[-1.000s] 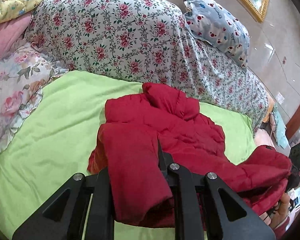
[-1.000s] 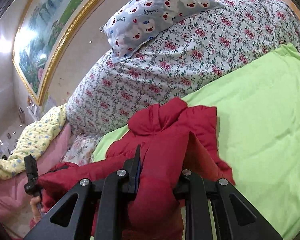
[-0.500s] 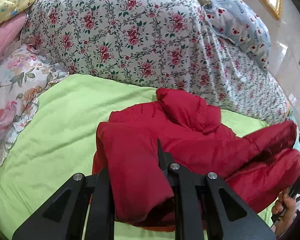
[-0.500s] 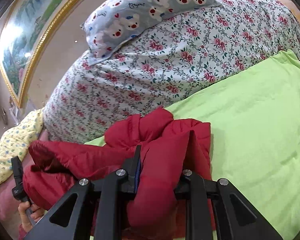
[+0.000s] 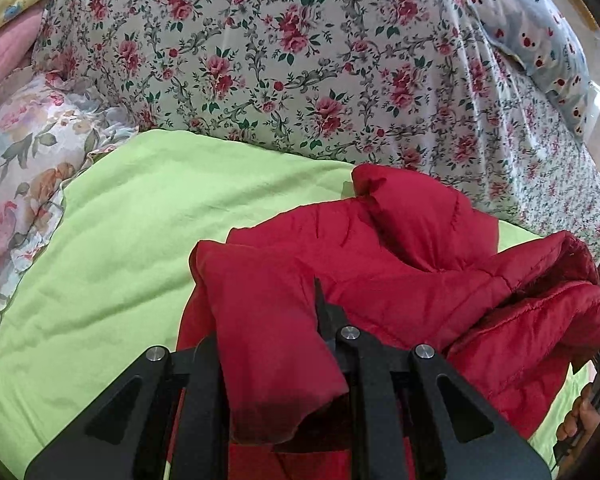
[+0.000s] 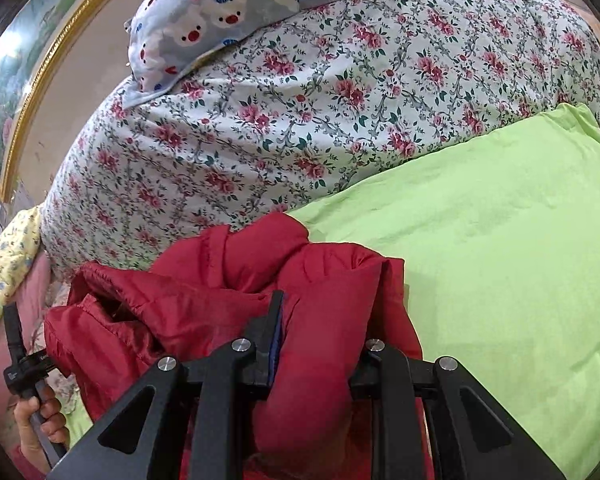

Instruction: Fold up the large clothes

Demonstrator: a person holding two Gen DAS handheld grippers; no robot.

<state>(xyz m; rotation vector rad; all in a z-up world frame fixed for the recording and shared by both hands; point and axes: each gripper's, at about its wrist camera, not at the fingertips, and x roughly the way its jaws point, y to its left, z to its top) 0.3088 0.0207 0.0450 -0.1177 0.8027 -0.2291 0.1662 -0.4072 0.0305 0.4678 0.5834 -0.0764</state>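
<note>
Left wrist view: the left gripper [image 5: 276, 360] pinched a thick fold of the red padded jacket [image 5: 400, 264] between its black fingers [image 5: 360, 384], the cloth bulging out above and below the pinch. The rest of the jacket lay bunched on the green sheet [image 5: 132, 248], spreading from the centre toward 3 o'clock, where its quilted edge rose in a ridge. At 4 o'clock a hand [image 5: 580, 420] gripped a dark handle at the frame's edge. A rose-print quilt [image 5: 280, 60] filled the 12 o'clock area, with a blue bear-print pillow [image 5: 540, 36] at 2 o'clock and a pale floral pillow [image 5: 24, 168] at 9 o'clock.

Right wrist view: the right gripper [image 6: 320, 368] was likewise clamped on a fat roll of the jacket [image 6: 332, 300], fabric filling the gap between both fingers [image 6: 384, 392]. The jacket heaped from the centre toward 8 o'clock, lying against the foot of the rose-print quilt [image 6: 340, 100]. At 8 o'clock a hand [image 6: 40, 420] held the other tool's black handle [image 6: 18, 360]. The green sheet [image 6: 520, 240] stretched bare at 3 o'clock. The bear-print pillow [image 6: 240, 8] sat atop the quilt at 11 o'clock, beside a gold picture frame [image 6: 48, 80] at 10 o'clock.
</note>
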